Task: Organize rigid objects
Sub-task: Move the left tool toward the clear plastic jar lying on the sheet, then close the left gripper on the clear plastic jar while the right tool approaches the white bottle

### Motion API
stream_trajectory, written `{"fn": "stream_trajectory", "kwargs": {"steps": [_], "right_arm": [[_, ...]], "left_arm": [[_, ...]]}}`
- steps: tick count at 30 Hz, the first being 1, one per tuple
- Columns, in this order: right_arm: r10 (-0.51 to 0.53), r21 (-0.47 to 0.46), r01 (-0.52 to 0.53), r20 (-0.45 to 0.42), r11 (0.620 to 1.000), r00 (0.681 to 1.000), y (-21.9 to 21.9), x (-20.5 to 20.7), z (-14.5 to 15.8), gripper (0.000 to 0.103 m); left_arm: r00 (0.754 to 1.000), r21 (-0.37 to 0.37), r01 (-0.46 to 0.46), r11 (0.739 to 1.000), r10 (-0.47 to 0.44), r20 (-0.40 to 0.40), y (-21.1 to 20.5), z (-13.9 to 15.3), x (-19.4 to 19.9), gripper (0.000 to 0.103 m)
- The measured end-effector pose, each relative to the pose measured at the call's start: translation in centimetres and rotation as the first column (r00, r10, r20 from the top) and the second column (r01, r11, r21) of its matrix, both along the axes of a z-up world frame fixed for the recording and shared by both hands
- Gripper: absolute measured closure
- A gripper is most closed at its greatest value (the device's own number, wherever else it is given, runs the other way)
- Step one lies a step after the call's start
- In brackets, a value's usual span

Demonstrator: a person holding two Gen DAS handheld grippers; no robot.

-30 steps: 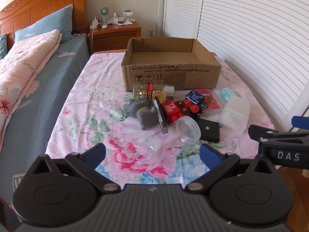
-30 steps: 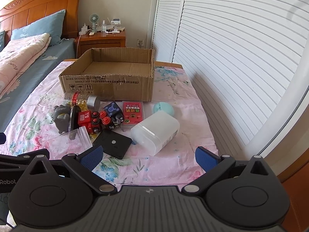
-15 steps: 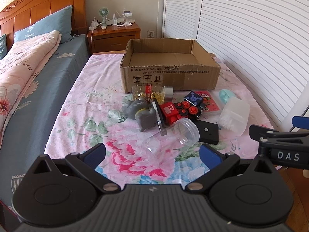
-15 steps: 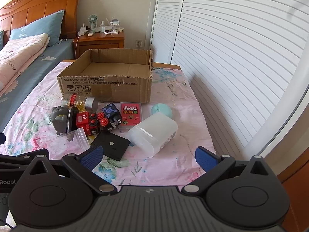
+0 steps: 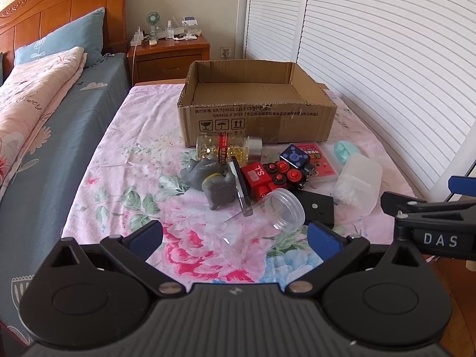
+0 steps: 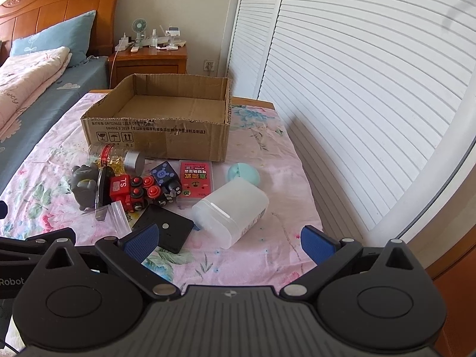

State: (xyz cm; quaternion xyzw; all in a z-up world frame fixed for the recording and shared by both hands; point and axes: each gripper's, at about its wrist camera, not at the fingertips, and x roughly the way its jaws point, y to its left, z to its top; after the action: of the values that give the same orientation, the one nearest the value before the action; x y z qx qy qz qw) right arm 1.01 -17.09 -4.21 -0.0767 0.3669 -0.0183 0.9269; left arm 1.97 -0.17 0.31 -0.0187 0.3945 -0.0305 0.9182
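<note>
An open cardboard box (image 5: 255, 119) (image 6: 160, 136) stands at the far end of a floral-sheeted bed. In front of it lies a pile: a bottle of yellow capsules (image 5: 227, 146), a grey animal toy (image 5: 212, 178), a red toy train (image 5: 273, 175) (image 6: 134, 190), a clear plastic jar (image 5: 276, 211), a black flat box (image 5: 315, 208) (image 6: 165, 229), a pink card box (image 6: 196, 178) and a frosted white container (image 5: 358, 187) (image 6: 232, 211). My left gripper (image 5: 235, 238) is open and empty, short of the clear jar. My right gripper (image 6: 229, 241) is open and empty, short of the white container.
A mint round object (image 6: 244, 174) lies near the white container. A louvred white wall (image 6: 357, 89) runs along the right. A second bed with a pink quilt (image 5: 32, 95) is at the left, a wooden nightstand (image 5: 169, 56) behind.
Both grippers have drawn back a little and tilted down; the pile now sits slightly higher in each view. No object has moved.
</note>
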Motion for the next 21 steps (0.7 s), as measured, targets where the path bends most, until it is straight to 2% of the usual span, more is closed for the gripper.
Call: {"fn": "stream_trajectory", "kwargs": {"steps": [5,12,15,21], "right_arm": [[0.012,-0.003,-0.012,0.004,1.000,1.000,0.1,0.2,0.1,0.000],[0.042,0.021,-0.043,0.053,0.999,0.998,-0.6,0.4,0.3,0.000],[0.055,0.031,-0.057,0.068,0.998,0.996,-1.1,0.7,0.2,0.000],[0.079,0.050,-0.082,0.046,0.995,0.996,-2.2,1.7,-1.2,0.000]], "left_arm": [[0.999,-0.006,0.035,0.999,-0.035,0.000,0.3,-0.2,0.5,0.001],[0.994,0.072,0.109,0.991,-0.111,0.023,0.5,-1.3,1.8,0.001],[0.982,0.081,0.189,0.979,-0.190,0.007,0.6,-2.3,2.2,0.001],[0.972,0.095,0.233,0.968,-0.231,-0.037,0.5,-4.2,2.8,0.001]]}}
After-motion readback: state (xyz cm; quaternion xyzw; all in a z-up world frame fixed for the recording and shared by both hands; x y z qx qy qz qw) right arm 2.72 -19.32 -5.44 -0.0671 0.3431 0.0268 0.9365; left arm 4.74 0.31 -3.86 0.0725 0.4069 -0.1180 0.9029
